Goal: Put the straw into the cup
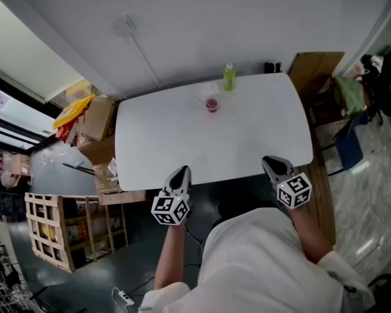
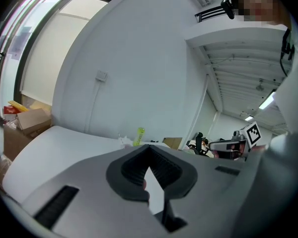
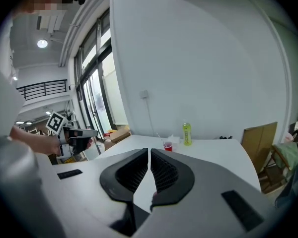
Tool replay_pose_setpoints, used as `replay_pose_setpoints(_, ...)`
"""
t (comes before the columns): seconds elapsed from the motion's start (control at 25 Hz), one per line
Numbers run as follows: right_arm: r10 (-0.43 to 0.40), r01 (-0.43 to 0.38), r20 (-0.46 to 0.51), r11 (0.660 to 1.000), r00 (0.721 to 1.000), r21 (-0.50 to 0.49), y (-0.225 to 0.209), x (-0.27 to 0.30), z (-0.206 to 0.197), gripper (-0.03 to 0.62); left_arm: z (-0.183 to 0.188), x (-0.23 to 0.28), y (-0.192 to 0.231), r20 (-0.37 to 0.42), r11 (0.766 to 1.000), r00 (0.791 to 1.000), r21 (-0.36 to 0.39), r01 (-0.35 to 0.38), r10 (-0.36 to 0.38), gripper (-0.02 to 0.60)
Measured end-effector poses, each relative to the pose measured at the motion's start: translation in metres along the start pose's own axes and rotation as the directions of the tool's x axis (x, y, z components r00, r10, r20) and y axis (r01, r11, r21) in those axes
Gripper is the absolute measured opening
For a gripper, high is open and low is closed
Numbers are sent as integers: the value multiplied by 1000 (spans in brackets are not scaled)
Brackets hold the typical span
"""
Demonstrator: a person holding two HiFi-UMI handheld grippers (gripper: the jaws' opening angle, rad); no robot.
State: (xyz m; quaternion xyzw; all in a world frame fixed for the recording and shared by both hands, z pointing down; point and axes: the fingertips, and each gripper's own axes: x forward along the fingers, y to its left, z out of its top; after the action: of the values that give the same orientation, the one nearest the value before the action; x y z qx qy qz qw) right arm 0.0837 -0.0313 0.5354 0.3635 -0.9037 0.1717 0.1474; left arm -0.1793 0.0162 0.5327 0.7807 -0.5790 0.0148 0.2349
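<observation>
A small red cup [image 1: 212,104] stands on the far half of the white table [image 1: 163,149], and a thin pale straw [image 1: 198,99] leans out of it toward the left. In the right gripper view the cup [image 3: 167,146] and straw [image 3: 160,137] show beyond the jaws. My left gripper [image 1: 182,171] and right gripper [image 1: 270,161] hover at the table's near edge, far from the cup. Both are shut, with nothing between the jaws in the left gripper view [image 2: 149,148] or the right gripper view [image 3: 149,151]. The left jaws hide the cup in their own view.
A green bottle [image 1: 229,77] and a white crumpled paper [image 1: 208,88] sit just behind the cup at the far edge. Cardboard boxes [image 1: 94,126] and a wooden crate [image 1: 52,230] crowd the table's left. A cardboard sheet [image 1: 316,70] and chairs stand to the right.
</observation>
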Motion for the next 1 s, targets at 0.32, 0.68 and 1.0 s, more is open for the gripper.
replay_pose_setpoints(0.32,-24,24,13,1000,1000,-20,-9,-37,-3,41,-7,-20,-50,0,999,999,-23,41,-41,2)
replay_pose_setpoints(0.68,82,-79,40,995,996,-63,-18,-45,22,40,-1,-21,-81,35,999,999,-47,-15,16,2)
replay_pose_setpoints(1.0,158,-154,35,984,987,-85,-22,-47,23,40,-2,-18,-92,56,997,997,-50,-52,55,2)
